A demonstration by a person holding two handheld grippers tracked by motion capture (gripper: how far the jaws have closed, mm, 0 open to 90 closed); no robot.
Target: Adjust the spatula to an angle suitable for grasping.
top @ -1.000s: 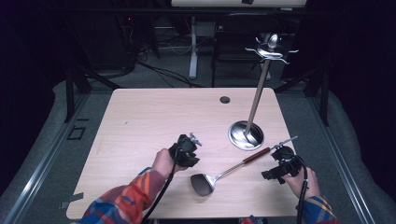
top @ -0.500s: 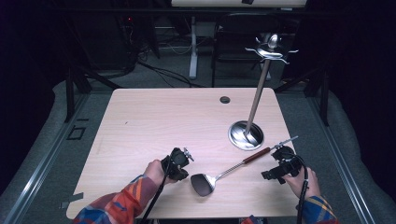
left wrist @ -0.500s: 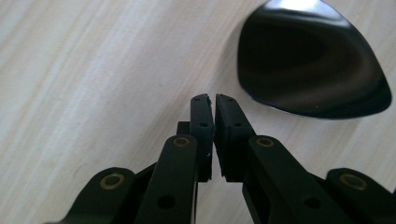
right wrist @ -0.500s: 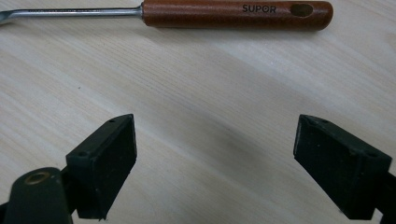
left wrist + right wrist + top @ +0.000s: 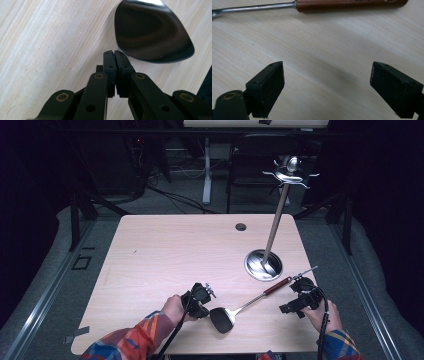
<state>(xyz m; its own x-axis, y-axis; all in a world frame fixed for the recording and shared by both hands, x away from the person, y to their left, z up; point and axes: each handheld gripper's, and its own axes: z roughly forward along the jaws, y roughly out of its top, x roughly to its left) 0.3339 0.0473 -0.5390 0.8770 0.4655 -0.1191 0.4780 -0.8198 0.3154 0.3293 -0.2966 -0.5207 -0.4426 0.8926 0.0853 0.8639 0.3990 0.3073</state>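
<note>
Steel-shafted and wooden-handled, the spatula is laid flat on the pale worktop, near its front edge, with its long axis run diagonally: the dark blade is turned toward the person and to the left, the reddish-brown handle away and to the right, its end close to the round base of the utensil stand but apart from it.

Between the two tongs the spatula is bracketed. The left tongs are held just beside the blade, on its left; in the left gripper view the jaws are seen pressed together with nothing between them, having just been closing, and their tips are aimed at the near rim of the blade, apart from it by a narrow strip of wood. The right tongs are held to the right of the handle, spread wide and empty; in the right gripper view the handle is seen lying crosswise ahead of the jaws, well clear of both pads.

A pick-up by the handle is judged to fall to the right tongs, which are the nearer to it and already spread across its axis; a short advance toward the handle would be called for before any closing.
</note>
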